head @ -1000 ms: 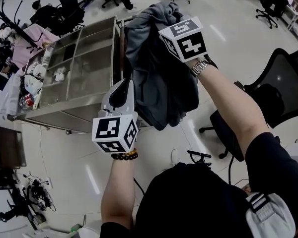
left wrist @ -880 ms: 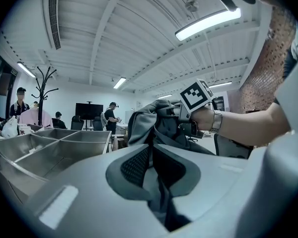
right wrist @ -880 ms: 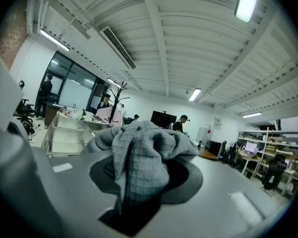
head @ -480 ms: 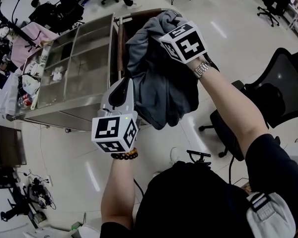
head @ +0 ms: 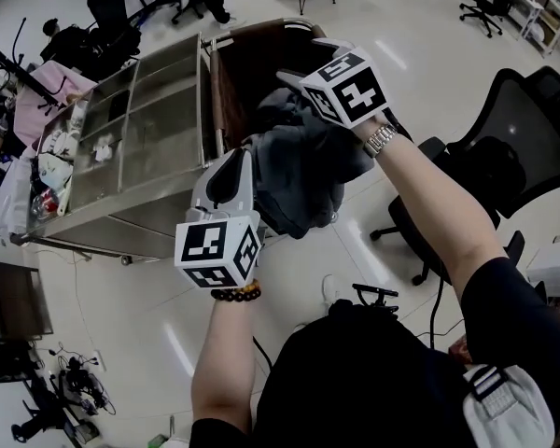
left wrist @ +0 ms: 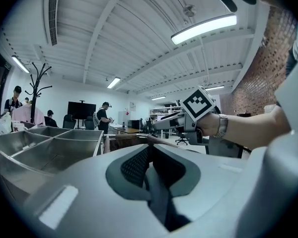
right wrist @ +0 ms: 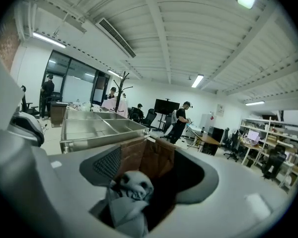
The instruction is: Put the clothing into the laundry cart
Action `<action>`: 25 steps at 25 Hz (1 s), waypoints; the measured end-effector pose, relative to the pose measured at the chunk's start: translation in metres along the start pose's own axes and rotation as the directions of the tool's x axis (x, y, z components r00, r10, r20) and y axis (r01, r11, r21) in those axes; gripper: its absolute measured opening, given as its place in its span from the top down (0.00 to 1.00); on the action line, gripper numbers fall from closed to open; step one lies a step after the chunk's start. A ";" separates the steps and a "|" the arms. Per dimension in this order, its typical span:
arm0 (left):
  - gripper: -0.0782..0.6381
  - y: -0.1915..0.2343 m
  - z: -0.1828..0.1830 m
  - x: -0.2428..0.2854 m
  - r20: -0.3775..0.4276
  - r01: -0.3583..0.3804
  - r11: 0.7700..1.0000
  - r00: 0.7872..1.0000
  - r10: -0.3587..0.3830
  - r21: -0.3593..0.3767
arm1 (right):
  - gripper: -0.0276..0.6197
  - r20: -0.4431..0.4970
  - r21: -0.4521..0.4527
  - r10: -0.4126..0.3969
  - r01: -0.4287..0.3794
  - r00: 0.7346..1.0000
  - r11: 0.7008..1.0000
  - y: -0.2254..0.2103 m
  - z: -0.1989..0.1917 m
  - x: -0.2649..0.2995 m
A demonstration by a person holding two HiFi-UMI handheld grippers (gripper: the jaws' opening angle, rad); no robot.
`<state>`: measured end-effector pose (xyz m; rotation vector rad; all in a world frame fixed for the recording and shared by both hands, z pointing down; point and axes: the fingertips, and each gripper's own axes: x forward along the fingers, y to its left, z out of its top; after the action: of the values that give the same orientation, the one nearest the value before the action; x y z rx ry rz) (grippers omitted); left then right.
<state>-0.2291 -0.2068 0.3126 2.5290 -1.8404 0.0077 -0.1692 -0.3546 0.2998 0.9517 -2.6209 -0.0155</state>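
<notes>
Clothing (head: 299, 171), a dark grey bundle, hangs in the air between the two tongs, over the near edge of the brown-lined laundry cart (head: 261, 35). At far left, steel trays (head: 140, 147) adjoin the cart. The left gripper (head: 245, 161) is pinched narrow on a fold at the bundle's lower left, a dark strip of cloth running between its jaws. From there the bundle's long axis runs up and away to the right gripper (head: 294, 75), which sits above the cart's mouth. Its jaws are opening, with a pale grey wad lying loose between them. The cart lies below and beyond the cloth, so the drop likely depends on the left gripper, nearer the person, bringing its end forward over the rim.
</notes>
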 end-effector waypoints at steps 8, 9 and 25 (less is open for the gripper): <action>0.86 -0.009 0.018 -0.042 0.012 0.058 0.998 0.998 -0.058 -0.007 | 0.47 0.014 -0.006 -0.028 0.028 1.000 1.000 0.048 0.011 -0.046; 0.86 -0.011 0.019 -0.046 0.017 0.063 0.998 0.998 -0.063 -0.005 | 0.47 0.022 -0.010 -0.029 0.029 0.999 1.000 0.055 0.011 -0.052; 0.86 -0.051 0.025 -0.144 0.071 0.128 0.991 0.989 -0.130 0.029 | 0.50 0.119 -0.045 -0.060 0.066 0.991 0.997 0.179 -0.007 -0.151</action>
<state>-0.2247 -0.0541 0.2859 2.6942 -1.7064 -0.0648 -0.1703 -0.1212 0.2811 1.0456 -2.6822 -0.1544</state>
